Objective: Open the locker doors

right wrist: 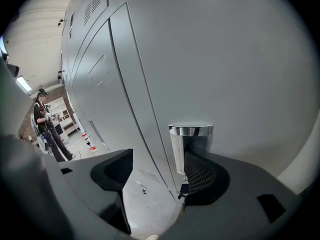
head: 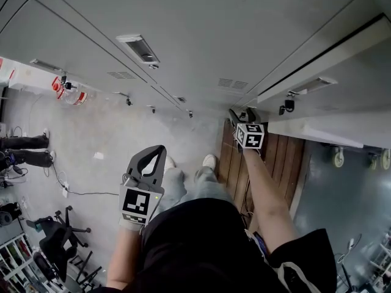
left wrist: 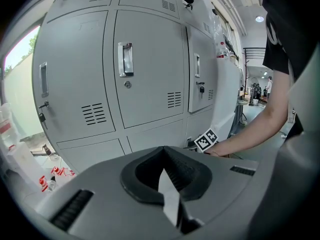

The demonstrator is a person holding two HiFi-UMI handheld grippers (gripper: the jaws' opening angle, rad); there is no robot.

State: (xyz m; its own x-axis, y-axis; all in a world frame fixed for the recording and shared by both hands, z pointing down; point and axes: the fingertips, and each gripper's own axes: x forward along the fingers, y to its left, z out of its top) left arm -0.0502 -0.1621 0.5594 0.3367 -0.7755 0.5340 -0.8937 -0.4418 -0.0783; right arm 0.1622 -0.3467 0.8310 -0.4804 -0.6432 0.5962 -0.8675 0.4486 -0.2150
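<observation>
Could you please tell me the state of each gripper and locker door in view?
left gripper: shut, empty.
right gripper: open, chrome handle between its jaws, not gripped.
locker door facing the left gripper: closed.
locker door with key: ajar.

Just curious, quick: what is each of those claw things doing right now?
Left gripper: closed, holding nothing.
Right gripper: open, jaws either side of the shiny chrome handle on the grey metal locker door, not clamped.

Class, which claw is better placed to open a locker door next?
Right. The right claw is open with a chrome door handle between its jaws; the left claw is shut, away from the lockers.
</observation>
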